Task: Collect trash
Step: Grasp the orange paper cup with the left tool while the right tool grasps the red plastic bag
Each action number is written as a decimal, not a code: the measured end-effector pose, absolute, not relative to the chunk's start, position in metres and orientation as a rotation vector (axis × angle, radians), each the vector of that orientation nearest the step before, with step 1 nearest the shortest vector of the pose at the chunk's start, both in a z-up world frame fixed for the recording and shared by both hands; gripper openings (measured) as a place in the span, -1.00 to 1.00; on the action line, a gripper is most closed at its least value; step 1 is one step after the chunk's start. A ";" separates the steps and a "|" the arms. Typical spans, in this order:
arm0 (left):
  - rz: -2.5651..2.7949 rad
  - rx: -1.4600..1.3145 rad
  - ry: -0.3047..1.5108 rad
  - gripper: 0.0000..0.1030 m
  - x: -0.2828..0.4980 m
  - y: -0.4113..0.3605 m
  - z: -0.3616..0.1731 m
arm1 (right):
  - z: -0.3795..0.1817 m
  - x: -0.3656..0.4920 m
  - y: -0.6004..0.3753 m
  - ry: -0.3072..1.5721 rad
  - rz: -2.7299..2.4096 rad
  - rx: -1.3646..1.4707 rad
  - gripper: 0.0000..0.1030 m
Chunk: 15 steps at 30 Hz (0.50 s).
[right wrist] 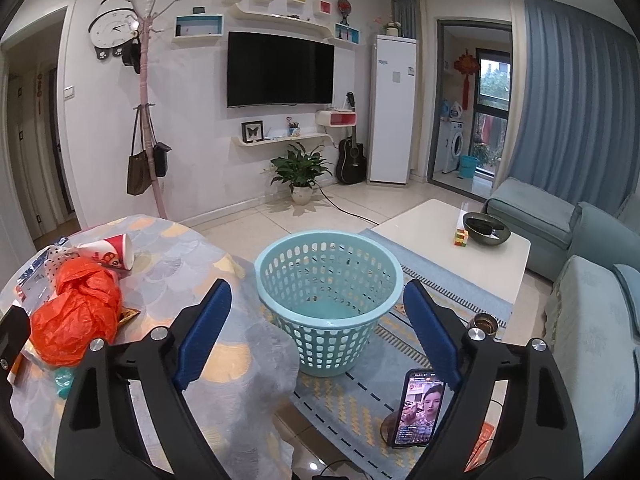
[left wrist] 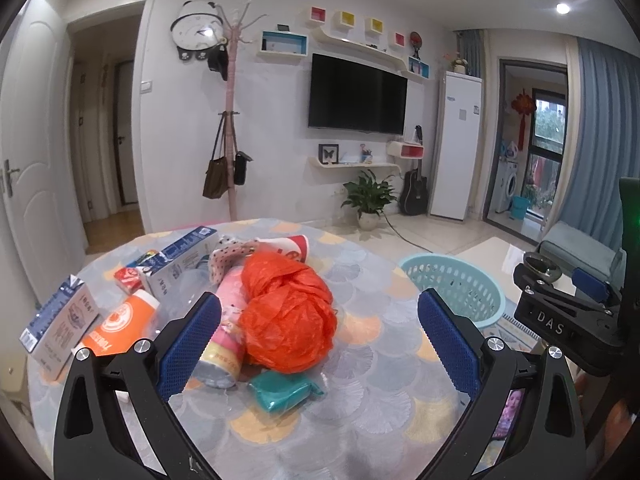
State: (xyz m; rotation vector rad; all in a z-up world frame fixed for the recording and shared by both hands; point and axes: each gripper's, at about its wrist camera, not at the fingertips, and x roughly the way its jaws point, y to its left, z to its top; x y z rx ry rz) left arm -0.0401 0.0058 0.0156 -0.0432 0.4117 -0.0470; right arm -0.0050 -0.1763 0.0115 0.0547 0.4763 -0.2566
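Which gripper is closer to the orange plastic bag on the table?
Left. The left gripper is open right in front of the orange plastic bag. The right gripper is off to its right, facing the basket.

A phone is playing video at five o'clock; a television is hanging at twelve, a potted plant sitting below, a guitar leaning beside.
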 end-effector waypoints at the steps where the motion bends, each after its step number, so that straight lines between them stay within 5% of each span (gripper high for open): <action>1: -0.043 -0.047 0.411 0.86 -0.041 0.008 0.017 | 0.012 -0.006 -0.175 0.474 -0.254 0.053 0.61; 3: -0.037 -0.051 0.410 0.86 -0.044 0.013 0.018 | 0.015 -0.008 -0.170 0.470 -0.246 0.046 0.58; 8: 0.002 -0.057 0.442 0.86 -0.052 0.031 0.020 | 0.021 -0.007 -0.150 0.482 -0.175 0.029 0.09; 15: 0.087 -0.083 0.533 0.86 -0.047 0.113 0.020 | 0.023 0.017 -0.103 0.545 0.045 0.014 -0.02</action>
